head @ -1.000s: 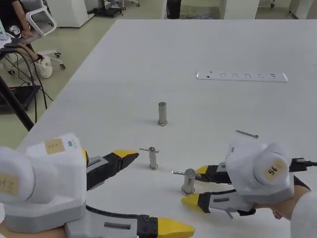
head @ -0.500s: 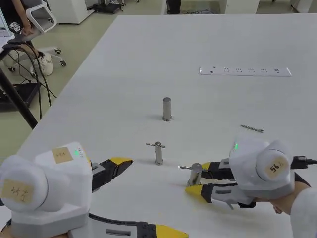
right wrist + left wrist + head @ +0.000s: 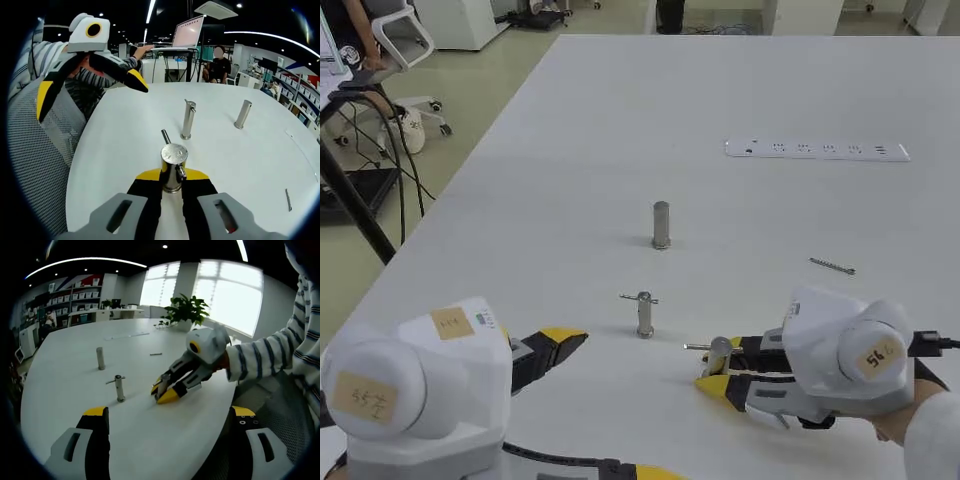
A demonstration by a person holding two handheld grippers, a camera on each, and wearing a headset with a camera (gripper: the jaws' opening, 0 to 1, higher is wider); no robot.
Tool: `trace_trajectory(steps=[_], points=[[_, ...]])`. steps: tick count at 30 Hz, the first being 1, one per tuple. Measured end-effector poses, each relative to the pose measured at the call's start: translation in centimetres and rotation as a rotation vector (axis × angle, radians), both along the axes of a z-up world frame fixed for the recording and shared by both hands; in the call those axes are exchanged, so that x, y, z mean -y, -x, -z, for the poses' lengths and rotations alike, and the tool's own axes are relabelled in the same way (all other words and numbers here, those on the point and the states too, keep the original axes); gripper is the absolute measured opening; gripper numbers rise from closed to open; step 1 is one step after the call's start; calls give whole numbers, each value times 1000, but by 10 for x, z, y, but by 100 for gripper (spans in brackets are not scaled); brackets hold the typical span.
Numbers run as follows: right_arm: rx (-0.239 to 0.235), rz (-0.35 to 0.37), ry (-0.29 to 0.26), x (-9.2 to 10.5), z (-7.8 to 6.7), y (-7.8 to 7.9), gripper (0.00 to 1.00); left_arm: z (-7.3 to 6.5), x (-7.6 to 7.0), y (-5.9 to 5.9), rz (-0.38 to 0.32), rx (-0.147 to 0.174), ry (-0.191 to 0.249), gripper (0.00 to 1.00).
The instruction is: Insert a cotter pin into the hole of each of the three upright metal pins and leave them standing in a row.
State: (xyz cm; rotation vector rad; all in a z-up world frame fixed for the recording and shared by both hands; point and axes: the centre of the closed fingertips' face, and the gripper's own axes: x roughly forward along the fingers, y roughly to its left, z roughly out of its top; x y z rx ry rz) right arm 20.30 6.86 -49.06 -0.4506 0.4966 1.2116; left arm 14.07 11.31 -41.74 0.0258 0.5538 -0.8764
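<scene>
My right gripper (image 3: pixel 172 176) is closed down narrow on the near pin (image 3: pixel 173 165). The yellow tips clamp it low on the shaft, close to the table (image 3: pixel 620 120). I take that low grip to be deliberate: it leaves the head and the cross hole free, and the cotter (image 3: pixel 698 347) pokes out through that hole, pointing away from my jaws. The pin stands upright between them, so this one looks finished apart from being let go in its place.

Straight ahead of those jaws and a touch to their right stands the middle pin (image 3: pixel 188 120), upright and apart from me, with a cotter through its top as well. Further ahead, and more to the right, is the far pin (image 3: pixel 243 114). Its top is bare, so I judge it to be the one that is left. The three run away from my tips in a rough line, which is why I hold the near pin here rather than off to one side.

The loose cotter (image 3: pixel 288 199) lies flat on the table well off to the right of my right gripper, back beside its body rather than in front of it. It is near nothing else, and I expect it is meant for the far pin.

My left gripper (image 3: pixel 168 412) is spread wide and holds nothing. It hangs back, with the middle pin ahead and to its left. I think it is held clear so as not to knock the row.
</scene>
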Motion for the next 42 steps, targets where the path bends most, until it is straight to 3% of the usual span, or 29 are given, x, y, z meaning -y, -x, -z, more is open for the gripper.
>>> trace_trajectory(steps=[8, 25, 42], points=[[23, 4, 26, -2, -1, -5, 9, 3, -6, 1, -5, -6, -15, 99], [26, 75, 13, 11, -9, -48, 9, 2, -14, 0, -23, -10, -22, 99], [-11, 72, 8, 21, -1, -50, 9, 4, -15, 1, -30, -28, -34, 99]])
